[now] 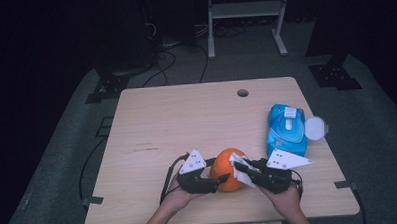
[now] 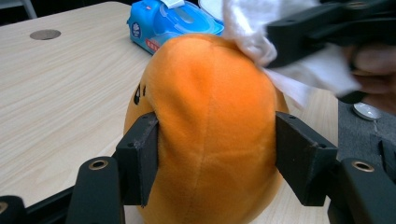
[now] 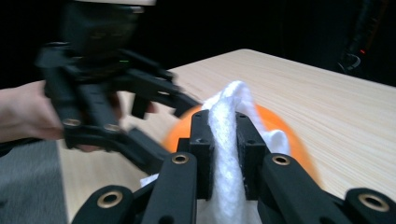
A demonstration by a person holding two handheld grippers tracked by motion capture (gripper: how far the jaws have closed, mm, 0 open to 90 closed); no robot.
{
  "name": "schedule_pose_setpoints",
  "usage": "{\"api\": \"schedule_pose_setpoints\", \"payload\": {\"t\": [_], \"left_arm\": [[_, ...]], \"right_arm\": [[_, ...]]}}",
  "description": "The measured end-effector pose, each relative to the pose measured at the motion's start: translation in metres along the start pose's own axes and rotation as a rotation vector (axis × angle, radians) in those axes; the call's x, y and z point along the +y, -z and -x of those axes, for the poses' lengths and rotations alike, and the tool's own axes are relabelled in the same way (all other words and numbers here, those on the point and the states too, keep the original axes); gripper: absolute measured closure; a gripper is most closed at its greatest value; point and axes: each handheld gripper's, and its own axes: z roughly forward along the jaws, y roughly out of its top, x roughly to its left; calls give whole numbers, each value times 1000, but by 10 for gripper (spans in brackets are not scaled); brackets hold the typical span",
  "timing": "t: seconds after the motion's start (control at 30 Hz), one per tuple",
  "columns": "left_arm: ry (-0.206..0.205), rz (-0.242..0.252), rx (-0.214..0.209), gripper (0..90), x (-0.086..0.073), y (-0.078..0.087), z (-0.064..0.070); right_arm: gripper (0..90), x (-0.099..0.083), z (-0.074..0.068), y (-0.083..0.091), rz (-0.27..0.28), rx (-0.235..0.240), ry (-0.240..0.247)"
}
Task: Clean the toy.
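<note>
An orange plush toy (image 1: 227,168) (image 2: 210,135) with a small black face mark rests on the wooden table near its front edge. My left gripper (image 1: 220,180) (image 2: 215,158) is shut on it, one pad pressing each side. My right gripper (image 1: 240,166) (image 3: 225,135) is shut on a white wipe (image 1: 238,170) (image 3: 229,158), which lies against the top of the plush (image 3: 275,126). In the left gripper view the wipe (image 2: 261,32) and the right gripper's black jaw touch the toy's upper right.
A blue pack of wet wipes (image 1: 286,129) (image 2: 163,23) lies at the table's right side, with a round white lid (image 1: 315,128) beside it. A cable hole (image 1: 243,93) sits near the far edge. Bare tabletop (image 1: 162,123) spreads to the left.
</note>
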Motion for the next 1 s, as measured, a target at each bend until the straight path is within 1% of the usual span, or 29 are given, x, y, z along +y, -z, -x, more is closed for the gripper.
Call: {"api": "schedule_pose_setpoints", "payload": {"t": [0.07, 0.1, 0.13, 0.17, 0.2, 0.23, 0.27, 0.3, 0.33, 0.4, 0.43, 0.5, 0.53, 0.57, 0.6, 0.63, 0.67, 0.7, 0.77, 0.8, 0.83, 0.87, 0.9, 0.93, 0.97, 1.0], "left_arm": [[-3, 13, 4, 346, 0, 1, 0], [-7, 26, 9, 312, 0, 1, 0], [-16, 38, 24, 280, 0, 0, 1], [-37, 33, 44, 218, 0, -3, 3], [-78, 5, 63, 154, -3, -10, 6], [-96, -14, 72, 115, -5, -14, 7], [-89, -15, 70, 101, -8, -17, 8], [-72, -14, 63, 110, -9, -18, 7], [-69, -19, 65, 148, -7, -16, 7], [-56, -17, 61, 237, -5, -13, 6], [-32, -14, 51, 267, -4, -10, 5], [-3, -6, 35, 292, -2, -5, 1], [5, 1, 37, 296, -2, -4, 0], [11, 5, 40, 298, -1, -3, 0], [12, 6, 44, 298, 0, -2, -1], [10, -3, 48, 298, -1, -3, 0], [0, -10, 54, 297, -1, -5, 1], [-7, -11, 55, 294, -1, -7, 3], [-49, -23, 58, 289, 0, -9, 9], [-75, -28, 56, 289, 0, -11, 13], [-85, -32, 55, 289, -1, -11, 15], [-97, -32, 55, 288, -1, -12, 17], [-102, -31, 45, 286, -2, -12, 18], [-105, -30, 39, 284, -2, -12, 18], [-107, -27, 35, 281, -2, -12, 18], [-106, -23, 31, 276, -2, -12, 17]], "right_arm": [[795, -5, 9, 3, 4, -27, -35], [795, -6, 12, 5, 5, -34, -50], [795, -6, 12, 5, 4, -40, -50], [795, -6, 11, 4, 3, -38, -46], [795, -6, 9, 3, 2, -25, -50], [795, -5, 5, 0, -2, -10, -41], [795, -4, 1, -2, -7, -2, -26], [793, -3, -6, -4, -14, 11, -7], [793, -2, -10, -6, -14, 22, 6], [794, 0, -13, -7, -15, 27, 22], [795, 1, -11, -6, -13, 23, 20], [795, 0, -2, -2, -1, 4, -8], [795, -2, 4, 1, -5, -29, -14], [795, -4, 9, 4, -9, -45, -32], [796, -5, 11, 5, -6, -47, -49], [797, -6, 11, 5, 3, -35, -61], [797, -6, 8, 4, 0, -24, -56], [797, -4, 0, 0, -5, 4, -37], [797, 0, -13, -7, -10, 40, 11], [797, 2, -20, -9, -18, 53, 43], [797, 5, -24, -11, -24, 55, 66], [799, 5, -23, -11, -20, 52, 73], [800, 5, -21, -10, -18, 47, 60], [801, 4, -15, -8, -7, 29, 41], [801, 3, -10, -6, -4, 18, 29], [801, 2, -5, -3, -4, -3, 17]]}}
